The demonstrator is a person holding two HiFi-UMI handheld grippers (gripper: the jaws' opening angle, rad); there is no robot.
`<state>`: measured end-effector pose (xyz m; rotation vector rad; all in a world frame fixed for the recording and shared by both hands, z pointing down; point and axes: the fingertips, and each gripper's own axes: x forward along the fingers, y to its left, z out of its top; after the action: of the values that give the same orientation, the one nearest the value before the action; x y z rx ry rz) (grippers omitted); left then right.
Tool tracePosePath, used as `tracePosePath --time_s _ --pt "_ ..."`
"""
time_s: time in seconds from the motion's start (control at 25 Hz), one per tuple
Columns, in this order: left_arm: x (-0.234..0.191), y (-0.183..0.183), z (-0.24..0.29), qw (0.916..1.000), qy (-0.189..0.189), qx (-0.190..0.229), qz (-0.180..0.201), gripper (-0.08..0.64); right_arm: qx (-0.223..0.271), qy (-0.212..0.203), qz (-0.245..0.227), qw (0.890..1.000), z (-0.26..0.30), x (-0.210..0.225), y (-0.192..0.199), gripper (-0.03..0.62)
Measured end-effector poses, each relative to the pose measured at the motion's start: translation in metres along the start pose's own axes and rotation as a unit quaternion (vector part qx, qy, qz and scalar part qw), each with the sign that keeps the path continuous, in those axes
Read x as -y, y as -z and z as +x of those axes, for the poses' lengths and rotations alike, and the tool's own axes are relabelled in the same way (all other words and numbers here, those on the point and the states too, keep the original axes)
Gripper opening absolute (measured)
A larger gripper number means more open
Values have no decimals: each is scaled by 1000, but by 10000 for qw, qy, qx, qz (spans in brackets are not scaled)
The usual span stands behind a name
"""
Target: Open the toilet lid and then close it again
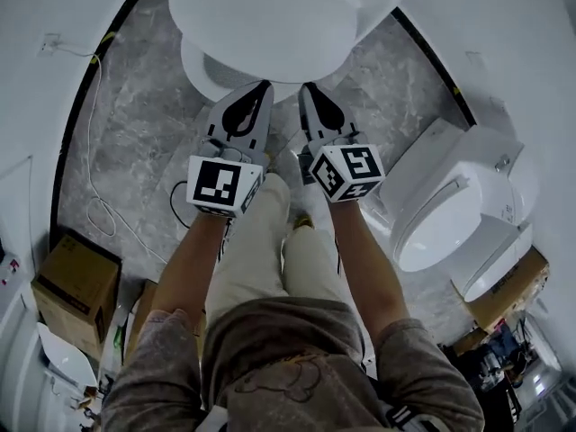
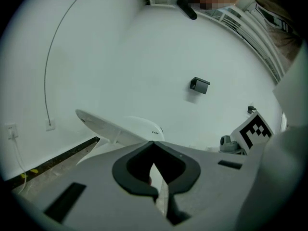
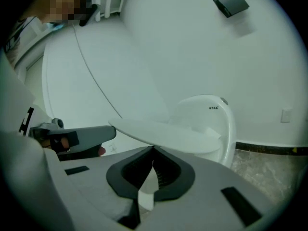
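Observation:
The white toilet lid [image 1: 270, 16] is raised partway over the bowl [image 1: 205, 72] at the top of the head view. My left gripper [image 1: 262, 88] and right gripper [image 1: 306, 89] lie side by side, both shut and holding nothing, their tips at the lid's front edge and seemingly under it. In the left gripper view the lid [image 2: 108, 125] shows as a thin tilted slab just beyond my shut left gripper [image 2: 153, 143]. In the right gripper view the lid [image 3: 168, 133] slants above my shut right gripper [image 3: 153, 149], with the toilet's back [image 3: 211, 114] behind it.
A second toilet [image 1: 454, 210] with its lid open stands at the right. Cardboard boxes [image 1: 76, 286] sit at the left and another box [image 1: 513, 286] at the right. A cable [image 1: 108, 214] trails over the grey marble floor. A small black box [image 2: 199, 85] hangs on the white wall.

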<state>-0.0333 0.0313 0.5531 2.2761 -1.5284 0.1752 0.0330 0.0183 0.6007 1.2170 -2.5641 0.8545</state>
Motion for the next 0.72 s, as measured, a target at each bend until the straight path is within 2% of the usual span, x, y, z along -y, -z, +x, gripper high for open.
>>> tracePosePath --time_s 0.12,0.28,0.44,0.72 --pt "13 -31 18 9998 166 6 134 5 2 225 60 9997 -6 10 -31 26" --pt "27 -70 44 9985 459 79 301 5 259 450 282 9983 -11 26 -73 26" --pt "36 -100 70 9974 612 148 361 5 388 602 278 9970 -8 42 -104 26" --pt "54 -141 120 9944 897 -110 542 5 515 886 487 9935 -6 74 -150 26"
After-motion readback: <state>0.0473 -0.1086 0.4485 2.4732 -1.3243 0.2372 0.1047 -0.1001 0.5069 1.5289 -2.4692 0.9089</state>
